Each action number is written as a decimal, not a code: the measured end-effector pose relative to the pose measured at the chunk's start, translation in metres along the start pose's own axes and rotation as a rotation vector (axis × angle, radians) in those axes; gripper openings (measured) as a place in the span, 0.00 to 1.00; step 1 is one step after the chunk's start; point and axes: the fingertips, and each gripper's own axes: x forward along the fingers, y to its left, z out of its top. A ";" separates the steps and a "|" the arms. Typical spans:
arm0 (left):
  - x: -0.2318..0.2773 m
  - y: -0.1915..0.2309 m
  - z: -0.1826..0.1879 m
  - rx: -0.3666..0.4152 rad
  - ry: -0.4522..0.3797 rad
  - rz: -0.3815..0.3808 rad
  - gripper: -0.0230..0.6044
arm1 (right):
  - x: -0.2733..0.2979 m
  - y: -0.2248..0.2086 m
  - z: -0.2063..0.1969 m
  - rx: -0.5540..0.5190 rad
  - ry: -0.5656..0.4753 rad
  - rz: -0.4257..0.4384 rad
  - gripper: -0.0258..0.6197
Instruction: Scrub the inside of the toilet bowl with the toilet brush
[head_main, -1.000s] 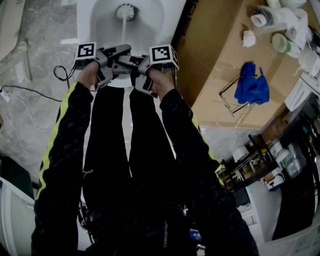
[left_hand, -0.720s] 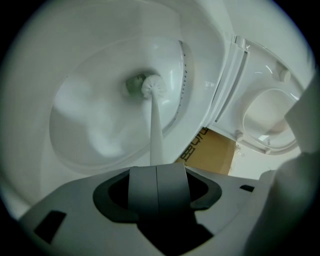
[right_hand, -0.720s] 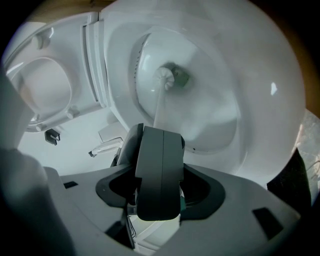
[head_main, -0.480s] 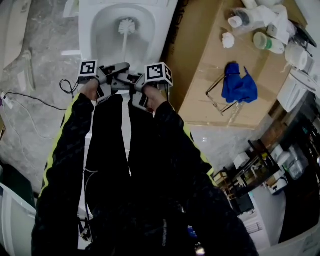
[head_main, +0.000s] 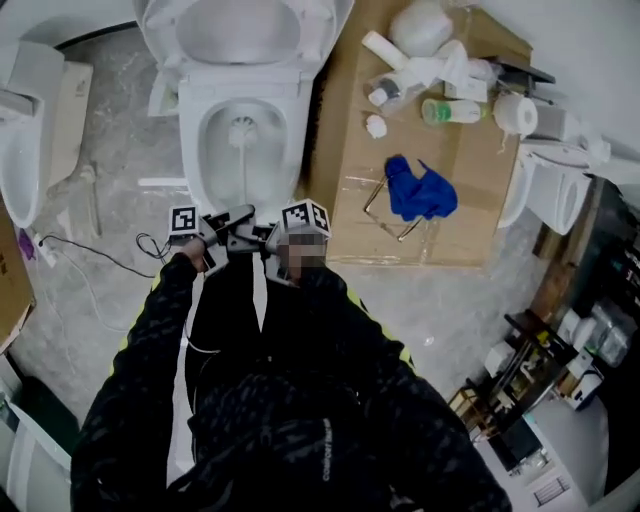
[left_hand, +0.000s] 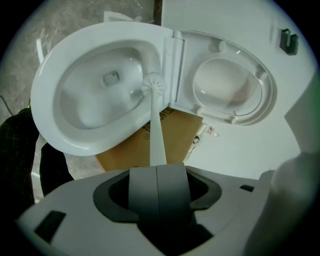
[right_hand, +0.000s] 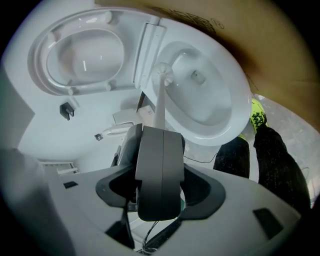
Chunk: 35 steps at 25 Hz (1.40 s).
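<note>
With the handle of the brush (left_hand: 156, 125) clamped tight in both the left gripper (left_hand: 157, 167) and the right gripper (right_hand: 160, 131), its head, set toward 12 o'clock inside the toilet bowl (left_hand: 47, 90), is best pressed firmly and swept round the whole wall.

Grips the toilet brush (head_main: 242, 165) handle with left gripper (head_main: 232, 222) and right gripper (head_main: 262, 238), side by side, at the toilet bowl's (head_main: 195, 140) near rim. Rests bristles deep inside. Shows blue cloth (head_main: 418, 193) mid-cardboard (head_main: 345, 130), bottles (head_main: 450, 110) by its far edge.
</note>
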 end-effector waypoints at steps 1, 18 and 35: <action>-0.003 -0.013 -0.005 0.016 -0.002 0.000 0.42 | -0.005 0.011 -0.005 -0.013 0.000 0.009 0.43; -0.022 -0.153 -0.125 0.237 0.028 -0.002 0.42 | -0.095 0.124 -0.108 -0.173 -0.021 0.114 0.43; -0.028 -0.182 -0.166 0.334 -0.004 -0.026 0.42 | -0.121 0.142 -0.143 -0.293 0.015 0.169 0.43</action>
